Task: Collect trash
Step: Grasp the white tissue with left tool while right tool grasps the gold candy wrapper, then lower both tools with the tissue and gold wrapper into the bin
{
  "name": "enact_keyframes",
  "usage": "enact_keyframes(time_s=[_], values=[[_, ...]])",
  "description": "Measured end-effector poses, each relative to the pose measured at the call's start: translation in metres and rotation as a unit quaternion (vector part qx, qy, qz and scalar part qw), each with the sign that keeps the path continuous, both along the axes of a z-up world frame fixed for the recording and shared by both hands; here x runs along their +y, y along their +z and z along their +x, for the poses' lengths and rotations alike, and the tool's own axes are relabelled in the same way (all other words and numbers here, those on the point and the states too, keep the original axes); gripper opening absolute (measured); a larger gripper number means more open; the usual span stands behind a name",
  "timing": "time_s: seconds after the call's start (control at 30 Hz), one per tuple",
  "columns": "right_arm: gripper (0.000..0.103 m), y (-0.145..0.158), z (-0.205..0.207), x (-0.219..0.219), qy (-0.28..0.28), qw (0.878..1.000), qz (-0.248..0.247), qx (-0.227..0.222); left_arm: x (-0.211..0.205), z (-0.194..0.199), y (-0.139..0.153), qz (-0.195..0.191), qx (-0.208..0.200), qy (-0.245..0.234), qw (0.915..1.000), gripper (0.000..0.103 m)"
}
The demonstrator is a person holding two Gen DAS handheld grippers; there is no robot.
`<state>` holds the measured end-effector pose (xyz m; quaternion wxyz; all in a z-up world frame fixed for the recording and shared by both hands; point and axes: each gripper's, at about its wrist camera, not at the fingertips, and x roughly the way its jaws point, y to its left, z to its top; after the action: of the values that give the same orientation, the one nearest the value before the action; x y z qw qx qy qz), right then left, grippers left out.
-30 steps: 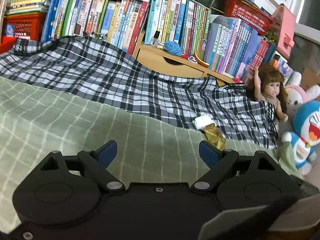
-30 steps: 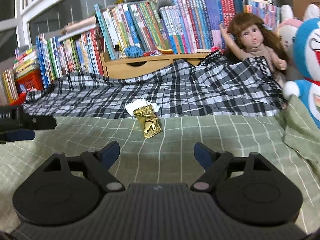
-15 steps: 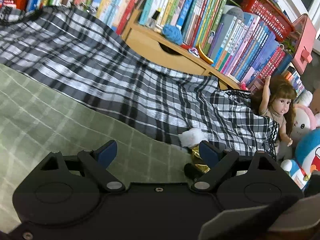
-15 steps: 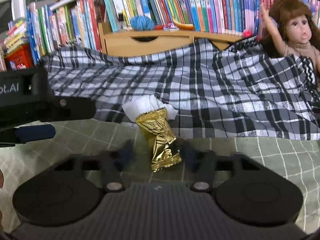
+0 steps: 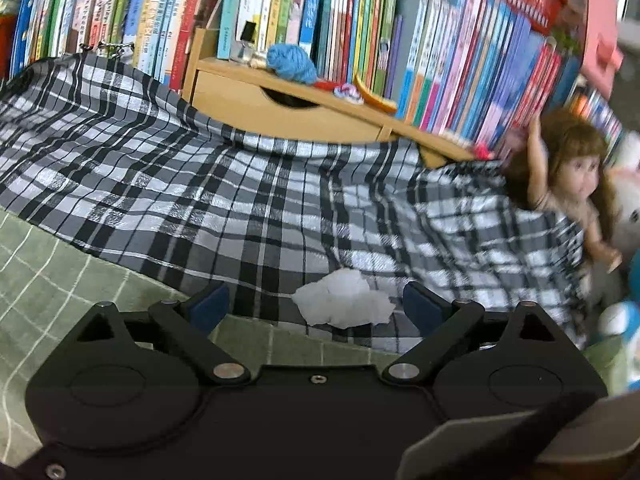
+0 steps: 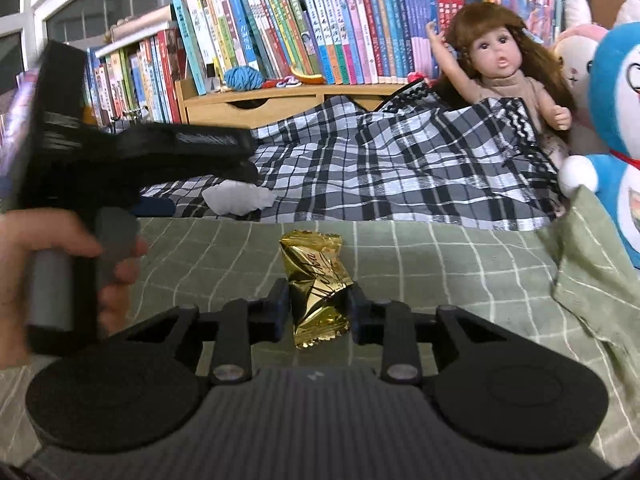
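Note:
A gold foil wrapper (image 6: 316,284) lies on the green checked sheet (image 6: 440,264), and my right gripper (image 6: 318,312) is shut on its lower half. A crumpled white tissue (image 5: 344,304) rests on the edge of the black-and-white plaid blanket (image 5: 240,200). My left gripper (image 5: 316,304) stands open around the tissue, its blue pads on either side without touching it. In the right wrist view the tissue (image 6: 240,198) shows beneath the left gripper's black body (image 6: 140,160), which a hand (image 6: 48,256) holds at the left.
A wooden shelf (image 5: 288,108) with rows of books (image 5: 320,20) and a blue yarn ball (image 5: 290,62) runs behind the blanket. A doll (image 6: 504,68) and plush toys (image 6: 616,128) sit at the right. The green sheet bunches up at the right edge.
My right gripper has moved in and shut on the gold wrapper. My left gripper has swung right and forward until the white tissue lies between its open fingers.

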<state>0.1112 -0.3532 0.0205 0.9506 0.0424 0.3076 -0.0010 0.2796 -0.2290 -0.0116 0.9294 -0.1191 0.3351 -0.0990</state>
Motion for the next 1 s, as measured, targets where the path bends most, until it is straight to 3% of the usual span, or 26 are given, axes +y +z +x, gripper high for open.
enact_keyframes(time_s=[0.07, 0.2, 0.27, 0.4, 0.6, 1.0], values=[[0.036, 0.0, -0.004, -0.001, 0.001, 1.0, 0.0, -0.003, -0.008, 0.005, -0.004, 0.01, 0.012, -0.001, 0.9999, 0.087], [0.036, -0.002, -0.01, 0.001, 0.005, 1.0, -0.003, -0.008, -0.012, 0.004, -0.007, 0.021, 0.011, -0.018, 0.9995, 0.035], [0.036, -0.002, -0.011, 0.001, 0.006, 1.0, -0.001, -0.01, -0.01, -0.002, -0.004, 0.021, 0.002, -0.028, 0.9994, 0.02], [0.036, 0.001, -0.02, 0.002, 0.007, 1.0, 0.007, -0.015, -0.006, -0.02, 0.006, 0.043, -0.018, -0.048, 0.9977, 0.02], [0.036, 0.014, -0.041, 0.01, 0.012, 1.0, 0.011, -0.026, 0.016, -0.057, 0.03, 0.038, -0.034, -0.052, 0.9973, 0.02], [0.036, 0.054, -0.113, 0.046, 0.035, 0.997, 0.022, -0.06, 0.111, -0.191, 0.09, 0.016, -0.085, -0.063, 0.9943, 0.02]])
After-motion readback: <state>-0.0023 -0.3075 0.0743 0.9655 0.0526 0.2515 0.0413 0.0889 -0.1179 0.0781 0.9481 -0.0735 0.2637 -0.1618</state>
